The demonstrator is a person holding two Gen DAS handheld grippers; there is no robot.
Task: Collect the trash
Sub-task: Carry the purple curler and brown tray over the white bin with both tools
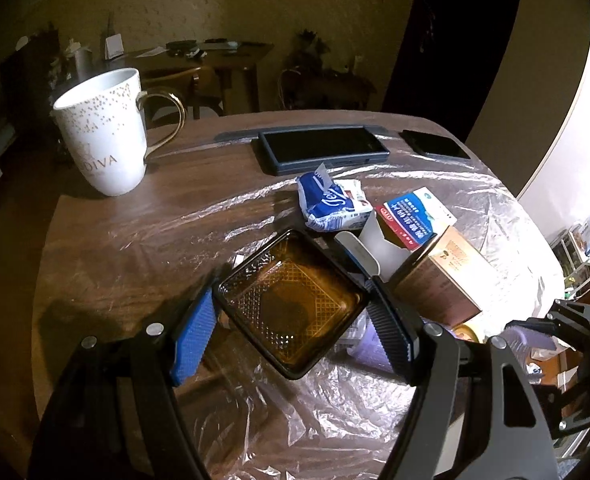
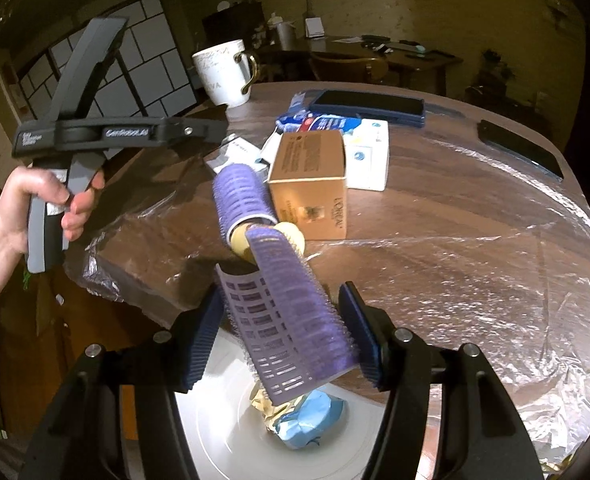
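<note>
My left gripper (image 1: 293, 320) is shut on a square amber plastic tray (image 1: 295, 300), its pads pressing two opposite corners, and holds it above the table. My right gripper (image 2: 283, 332) is shut on a purple hair roller (image 2: 295, 312), tilted, over a white bin (image 2: 223, 432) that holds a crumpled blue wrapper (image 2: 307, 420). A second purple roller (image 2: 243, 200) lies at the table's edge beside a gold L'Oreal box (image 2: 311, 184). A blue-and-white tissue packet (image 1: 331, 204) and an open blue-and-white carton (image 1: 411, 220) lie behind the tray.
A clear plastic sheet (image 1: 295, 420) covers the round wooden table. A white mug (image 1: 103, 136) stands far left. Two dark phones (image 1: 323, 150) (image 1: 435, 146) lie at the far edge. A hand (image 2: 35, 208) holds the left gripper's handle.
</note>
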